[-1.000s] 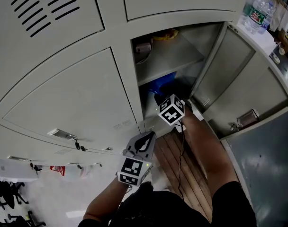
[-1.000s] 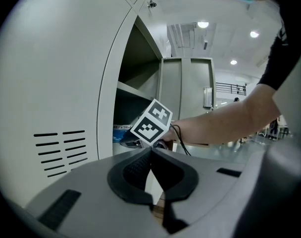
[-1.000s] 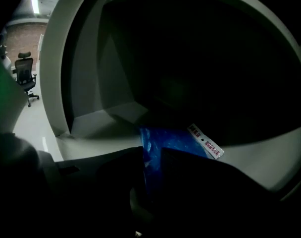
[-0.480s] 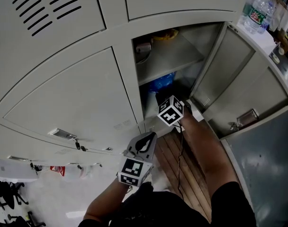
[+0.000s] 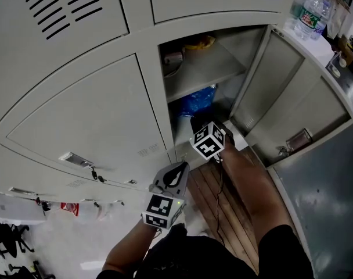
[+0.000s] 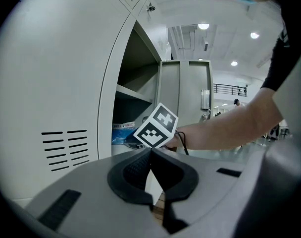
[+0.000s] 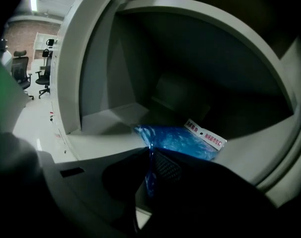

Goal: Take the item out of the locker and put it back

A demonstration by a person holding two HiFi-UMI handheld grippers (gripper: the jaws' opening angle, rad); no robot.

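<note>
The blue bag (image 7: 180, 139) lies on the floor of the lower compartment of the open locker (image 5: 240, 42), below the shelf (image 5: 206, 68). Its near edge is pinched in the right gripper (image 7: 151, 157), whose jaws have just been closing onto it. The left gripper (image 6: 150, 155) hangs outside the locker, low and in front of the closed doors, with its jaws together on nothing. By my reading the task is only at its start: the bag is gripped but not yet drawn out, so taking it out and putting it back both remain.
</note>
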